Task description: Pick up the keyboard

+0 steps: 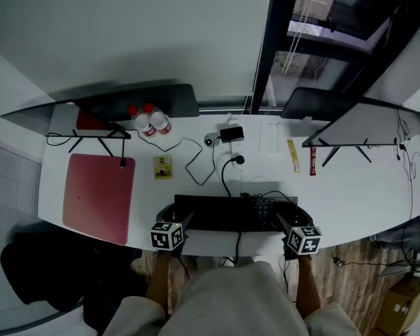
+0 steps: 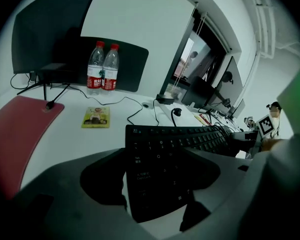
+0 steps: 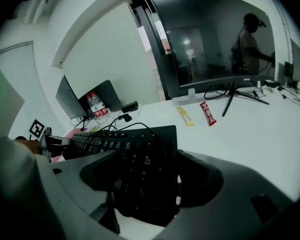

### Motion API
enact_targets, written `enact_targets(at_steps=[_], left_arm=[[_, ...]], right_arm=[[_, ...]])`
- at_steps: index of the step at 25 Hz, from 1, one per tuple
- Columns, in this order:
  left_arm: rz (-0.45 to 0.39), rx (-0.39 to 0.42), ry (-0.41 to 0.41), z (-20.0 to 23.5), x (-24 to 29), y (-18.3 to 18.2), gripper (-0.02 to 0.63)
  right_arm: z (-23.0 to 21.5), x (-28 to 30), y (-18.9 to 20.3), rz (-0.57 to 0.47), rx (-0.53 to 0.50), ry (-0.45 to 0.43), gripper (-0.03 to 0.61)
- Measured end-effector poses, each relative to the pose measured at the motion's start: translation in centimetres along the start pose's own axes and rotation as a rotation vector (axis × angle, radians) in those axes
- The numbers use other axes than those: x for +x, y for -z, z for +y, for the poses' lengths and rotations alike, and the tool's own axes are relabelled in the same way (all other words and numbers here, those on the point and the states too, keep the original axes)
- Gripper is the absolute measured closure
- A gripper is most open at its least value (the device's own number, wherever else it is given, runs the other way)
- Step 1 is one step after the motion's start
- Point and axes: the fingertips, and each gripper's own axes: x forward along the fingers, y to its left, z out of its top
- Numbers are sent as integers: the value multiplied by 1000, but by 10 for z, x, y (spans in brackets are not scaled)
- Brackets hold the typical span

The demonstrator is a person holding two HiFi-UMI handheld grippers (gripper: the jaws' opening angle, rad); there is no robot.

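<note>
The keyboard (image 1: 231, 212) lies flat on the white desk (image 1: 378, 187), at the middle of the near edge, with its long side along that edge; its cable (image 1: 224, 170) runs back across the desk toward a small black box (image 1: 232, 134). The left gripper (image 1: 185, 220) stands at the keyboard's left end and the right gripper (image 1: 283, 222) at its right end. In the left gripper view the jaws are spread wide, with the end of the keyboard (image 2: 160, 169) between them; a thin strip of white desk shows between the outer jaw and the keyboard's edge. In the right gripper view the jaws are likewise spread around the number-pad end (image 3: 140, 169), with a similar white strip beside the outer jaw; a firm pinch is not visible in either view. A red mat (image 1: 98, 196) lies well to the left; a yellow card (image 1: 162, 166) lies between the mat and the cable; two bottles (image 1: 148, 120) stand at the back, near the left monitor (image 1: 136, 100); a yellow bar (image 1: 294, 155) and a red bar (image 1: 312, 161) lie side by side near the right monitor (image 1: 357, 117).
</note>
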Motion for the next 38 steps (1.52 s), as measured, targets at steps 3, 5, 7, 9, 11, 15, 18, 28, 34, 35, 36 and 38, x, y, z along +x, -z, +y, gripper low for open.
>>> enact_targets(at_steps=[3, 5, 7, 9, 11, 15, 18, 28, 34, 35, 36, 38], left_arm=[[-45, 23, -6, -1, -7, -25, 301], [-76, 34, -7, -1, -11, -42, 301], [-107, 41, -8, -1, -15, -58, 301], [-140, 48, -10, -1, -20, -74, 301], [-171, 55, -11, -2, -25, -88, 301], [-225, 79, -13, -4, -34, -114, 301], [-257, 103, -12, -5, -40, -132, 301], [-319, 138, 7, -11, -49, -163, 301], [-320, 140, 15, -13, -47, -163, 301], [-321, 140, 15, -14, -47, -164, 301], [-321, 141, 16, -14, -47, -164, 301], [-321, 140, 15, -14, -46, -164, 301]], right_arm=[[6, -3, -23, -47, -18, -7, 226], [10, -5, -41, -84, -37, -8, 226], [13, -7, -60, -121, -57, -8, 226], [18, -9, -78, -156, -75, -9, 226], [22, -12, -94, -188, -95, -11, 226], [28, -17, -118, -244, -114, -15, 229], [32, -20, -131, -279, -119, -16, 229], [39, -36, -158, -359, -144, -5, 236], [37, -38, -158, -366, -149, 4, 236], [36, -38, -159, -368, -150, 5, 236], [36, -38, -159, -368, -150, 5, 236], [36, -38, -158, -368, -150, 6, 236]])
